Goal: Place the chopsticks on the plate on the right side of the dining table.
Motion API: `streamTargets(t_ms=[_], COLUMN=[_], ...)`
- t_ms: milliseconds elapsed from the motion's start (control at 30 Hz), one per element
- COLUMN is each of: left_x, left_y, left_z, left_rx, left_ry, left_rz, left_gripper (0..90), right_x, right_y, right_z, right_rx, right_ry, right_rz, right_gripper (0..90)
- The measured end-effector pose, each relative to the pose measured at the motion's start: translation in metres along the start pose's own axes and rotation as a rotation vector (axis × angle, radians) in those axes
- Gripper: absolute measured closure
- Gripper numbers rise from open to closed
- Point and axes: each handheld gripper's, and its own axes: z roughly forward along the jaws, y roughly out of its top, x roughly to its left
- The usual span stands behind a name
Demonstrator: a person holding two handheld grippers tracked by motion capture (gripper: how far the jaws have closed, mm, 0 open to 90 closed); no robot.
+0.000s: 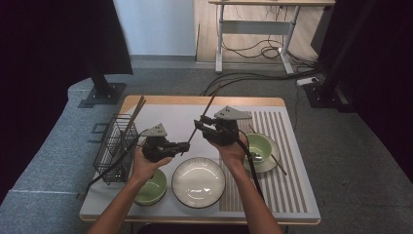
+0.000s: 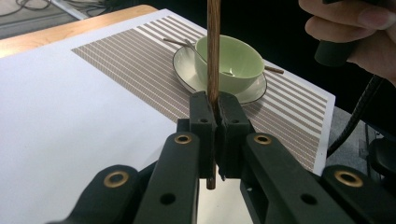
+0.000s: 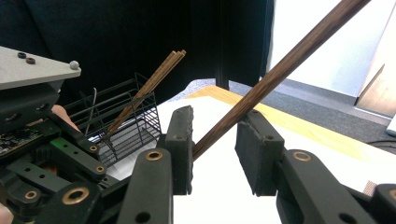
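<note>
No lettering, brand mark, number or sign can be read anywhere in these views. The flat grey three-cornered plates on the grippers, the pale green ceramic bowls, the white glazed plate, the black wire basket and the white table mat with brown stripes all carry plain surfaces (the small green circuit board seen in the right gripper view is too blurred to give any print).

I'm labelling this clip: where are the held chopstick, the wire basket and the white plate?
held chopstick [image 2: 213, 51], left gripper view, shaft above the jaws.
wire basket [image 1: 115, 146], high view, mesh side wall.
white plate [image 1: 198, 182], high view, bare centre.
</note>
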Motion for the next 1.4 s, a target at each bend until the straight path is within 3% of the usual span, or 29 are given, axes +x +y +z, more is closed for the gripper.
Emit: streamTargets(t_ms=[867,1133,1400], left_x=[0.003,0.007,0.010], left_y=[0.000,-0.004,-0.007], left_z=[-0.004,-0.008,-0.009], left_rx=[0.064,0.058,0.067], left_ry=[-0.004,-0.021,-0.021], left_rz=[0.023,0.004,0.002], left_gripper=[86.4,86.0,86.0], right_x=[-0.013,-0.017,-0.018], right_y=[0.004,-0.003,-0.008], right_z=[-0.007,-0.006,-0.002], right_rx=[0.017,0.020,0.033], right_ry=[-0.068,-0.066,-0.063], right_rz=[0.026,0.069,0.081], right_gripper=[58.7,56.8,55.4])
